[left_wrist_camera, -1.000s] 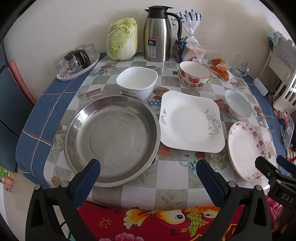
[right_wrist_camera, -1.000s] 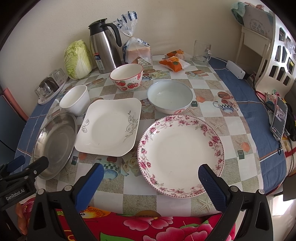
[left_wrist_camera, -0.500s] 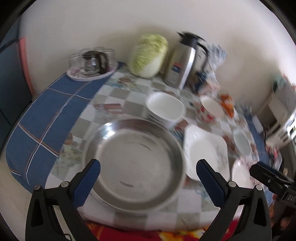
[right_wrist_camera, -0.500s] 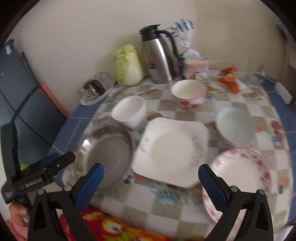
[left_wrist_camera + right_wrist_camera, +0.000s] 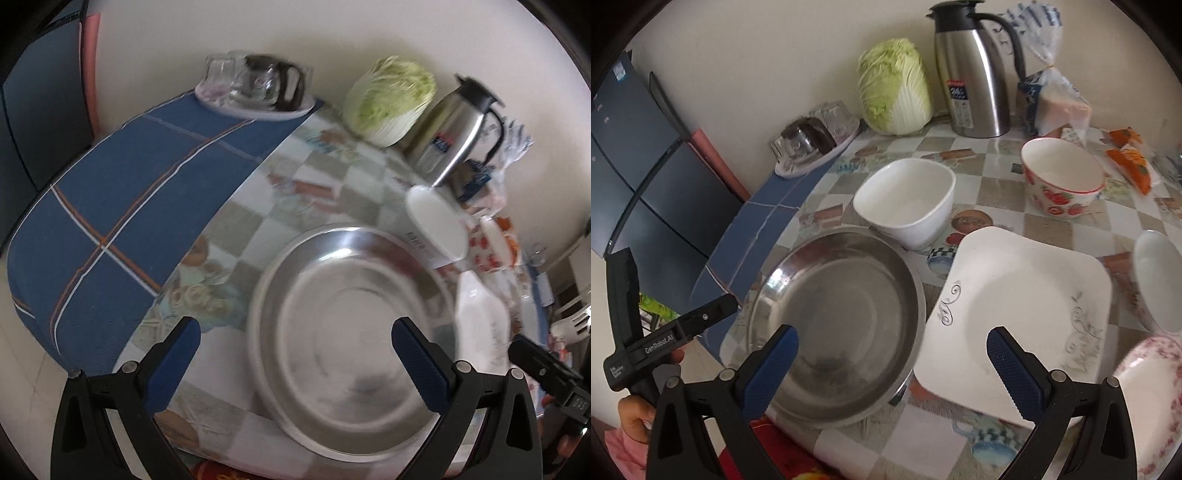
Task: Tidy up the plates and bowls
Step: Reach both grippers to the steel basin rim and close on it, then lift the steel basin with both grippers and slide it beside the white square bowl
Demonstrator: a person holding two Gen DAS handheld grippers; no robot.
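Observation:
A large steel plate (image 5: 351, 325) (image 5: 842, 317) lies at the table's near left. Behind it stands a white square bowl (image 5: 905, 203) (image 5: 436, 225). A white square plate (image 5: 1023, 314) lies right of the steel plate. A strawberry bowl (image 5: 1062, 181), a plain bowl (image 5: 1158, 277) and a floral plate (image 5: 1148, 398) sit further right. My left gripper (image 5: 295, 363) is open over the steel plate's near left rim. My right gripper (image 5: 892, 369) is open and empty above the steel plate's right rim and the square plate's near left corner.
A cabbage (image 5: 894, 86), a steel thermos jug (image 5: 975, 70), a bagged loaf (image 5: 1056, 96) and orange snack packets (image 5: 1130, 158) stand along the back wall. A tray of glasses (image 5: 816, 140) sits at the back left. The blue cloth's edge (image 5: 110, 229) drops off at the left.
Both grippers have swung left. The left view now centres on the steel plate and the table's left edge. The right view now shows the steel plate and square plate instead of the floral plate.

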